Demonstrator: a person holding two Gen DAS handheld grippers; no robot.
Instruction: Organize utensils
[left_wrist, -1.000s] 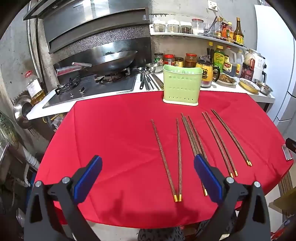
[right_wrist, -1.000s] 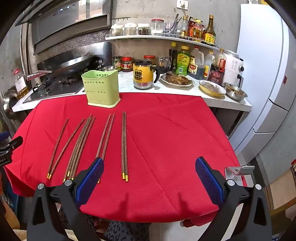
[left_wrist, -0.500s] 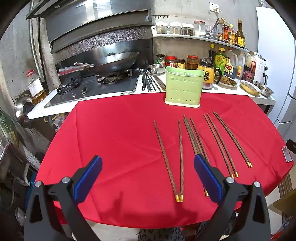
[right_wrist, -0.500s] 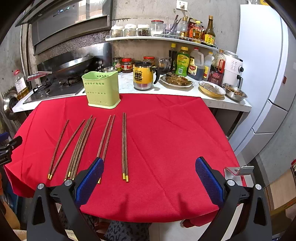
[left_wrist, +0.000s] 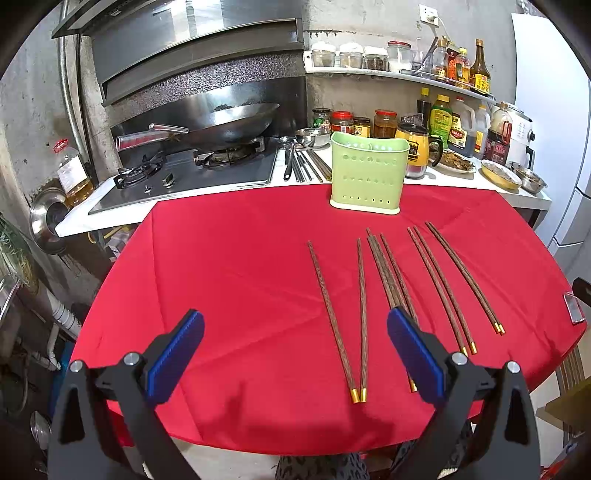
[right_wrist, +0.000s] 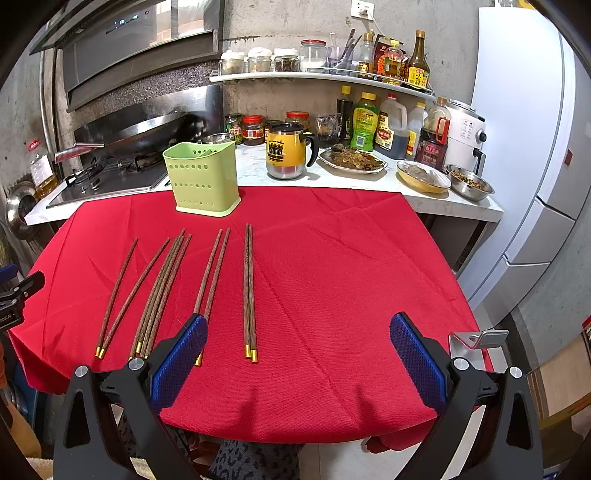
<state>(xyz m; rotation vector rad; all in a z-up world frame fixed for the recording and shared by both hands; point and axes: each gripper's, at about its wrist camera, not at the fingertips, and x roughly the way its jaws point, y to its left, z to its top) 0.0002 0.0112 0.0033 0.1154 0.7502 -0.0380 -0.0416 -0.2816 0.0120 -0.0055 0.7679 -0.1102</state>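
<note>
Several brown chopsticks with gold tips (left_wrist: 386, 275) (right_wrist: 173, 284) lie side by side on a red tablecloth (left_wrist: 240, 280) (right_wrist: 332, 266). Behind them stands a light green perforated utensil holder (left_wrist: 367, 173) (right_wrist: 201, 179), upright, near the cloth's far edge. My left gripper (left_wrist: 295, 345) hovers open above the near edge, with the leftmost pair of chopsticks (left_wrist: 345, 314) between its fingers' lines of sight. My right gripper (right_wrist: 299, 349) is open too, near the front edge, with the rightmost pair (right_wrist: 249, 291) just inside its left finger. Neither holds anything.
A white counter (right_wrist: 443, 206) behind the table carries a yellow mug (right_wrist: 286, 155), dishes of food, jars and bottles. A wok (left_wrist: 229, 122) sits on the gas stove at the left, with metal utensils (left_wrist: 303, 164) beside it. A fridge (right_wrist: 535, 147) stands at the right.
Both grippers stay open. The left wrist view has shifted slightly, so the table and holder sit a little lower in frame; the chopsticks have not moved.
</note>
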